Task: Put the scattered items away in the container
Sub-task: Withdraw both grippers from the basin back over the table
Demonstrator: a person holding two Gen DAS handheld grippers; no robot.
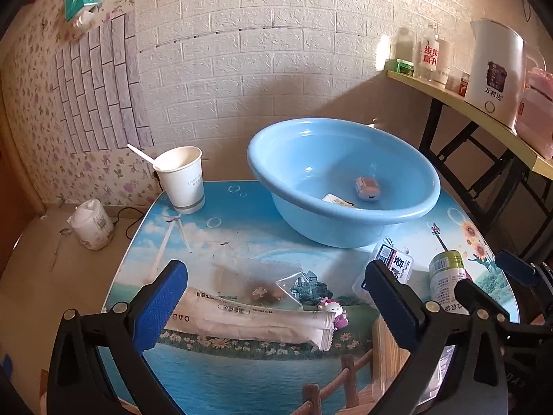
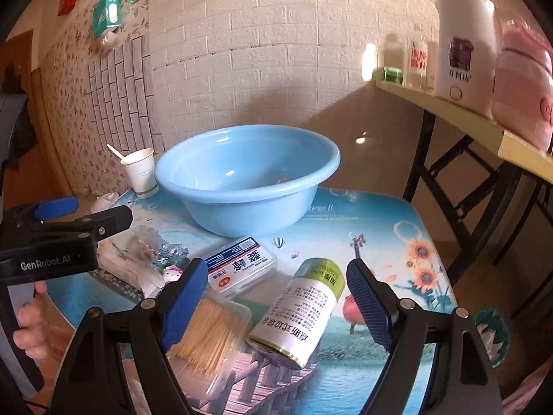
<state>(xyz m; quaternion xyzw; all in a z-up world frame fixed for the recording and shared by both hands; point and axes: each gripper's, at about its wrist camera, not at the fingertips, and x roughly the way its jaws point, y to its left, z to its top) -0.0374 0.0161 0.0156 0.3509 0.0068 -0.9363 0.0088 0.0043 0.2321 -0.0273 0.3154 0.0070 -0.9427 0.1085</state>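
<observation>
Left gripper (image 1: 276, 297) wide, empty, above the long white packet (image 1: 242, 321) lying crosswise. Right gripper (image 2: 276, 297) wide too, can (image 2: 304, 307) between the pads, untouched, long axis slanting away toward the right. Nearer: right hand. Basin (image 2: 193, 190) beyond.

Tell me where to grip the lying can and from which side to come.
Grip the can across the middle of its labelled side, coming from above and in front with the right gripper. It lies tilted on the table, so its round sides face the open jaws, which already straddle it.
</observation>
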